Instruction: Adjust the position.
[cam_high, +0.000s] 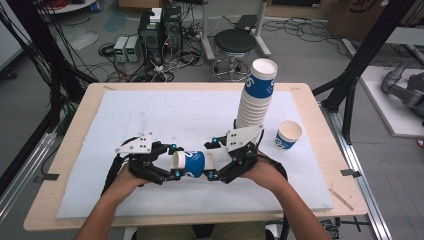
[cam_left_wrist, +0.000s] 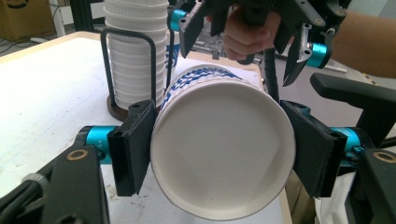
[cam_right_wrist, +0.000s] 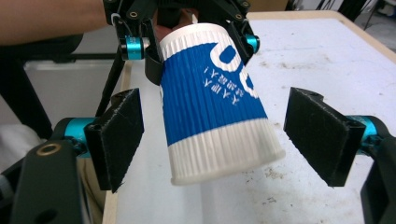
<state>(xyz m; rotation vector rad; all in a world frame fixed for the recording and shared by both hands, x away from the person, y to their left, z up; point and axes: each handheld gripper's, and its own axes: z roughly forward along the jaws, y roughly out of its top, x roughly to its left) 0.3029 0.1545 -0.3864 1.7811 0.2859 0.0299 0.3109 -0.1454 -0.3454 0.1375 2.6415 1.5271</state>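
So the cup (cam_high: 192, 163) is off the desk (cam_high: 70, 165), lying sideways in the air over the near middle of the white mat (cam_high: 150, 115), between both hands. The left tool (cam_high: 172, 161) is clamped on it near the rim, pads pressing either side, mouth facing that tool's camera. The right tool (cam_high: 212, 159) stands wide, pads apart from the cup's base end with a clear gap on both sides, so it's not gripping anything. No earlier frame here, so take that as just how it sits.

My guess at why: the left is the holder, the right is free to go for something else or re-grab. Sideways hold keeps the base end open to the right tool.

The stack (cam_high: 256, 100) stands in a wire holder toward the far right of the desk, leaning a bit I think, hard to be sure from above. One lone cup (cam_high: 288, 135) stands upright near the right edge, well apart from the hands.
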